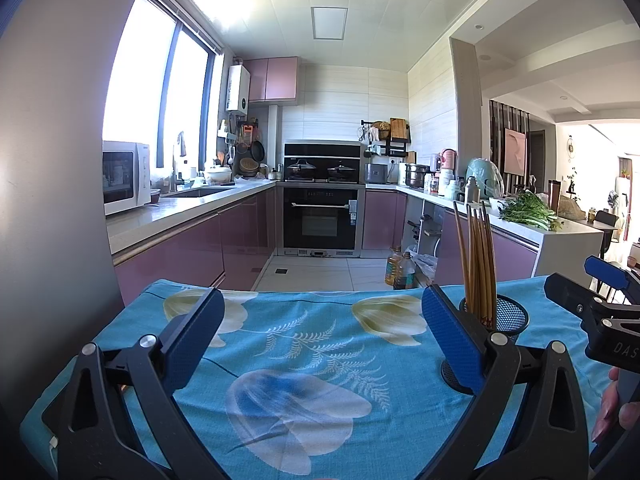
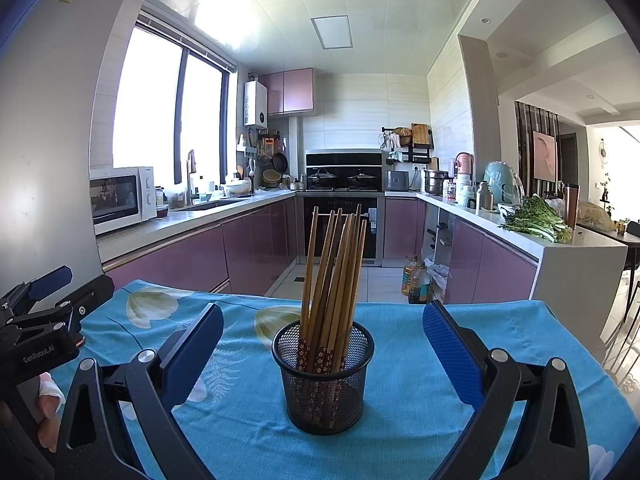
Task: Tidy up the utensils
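A: The right gripper (image 2: 323, 354) hovers with jaws spread wide and empty; the left gripper (image 1: 323, 338) likewise, wide over bare cloth.

B: And the utensils?

A: The brown wooden chopsticks (image 2: 334, 276) stand bundled in the black wire-mesh cup (image 2: 323, 384), between the right jaws; none lie loose, so the sorting looks finished.

B: The surface?

A: A turquoise flower-print cloth (image 2: 400, 360) covers it; beyond lies a kitchen with mauve cabinets (image 2: 256, 248).

chopsticks (image 2: 332, 276): wooden bundle, flower-patterned lower ends, standing upright, tops fanned and leaning slightly right | holder (image 2: 323, 380): black mesh cup, upright on blue floral cloth, centre
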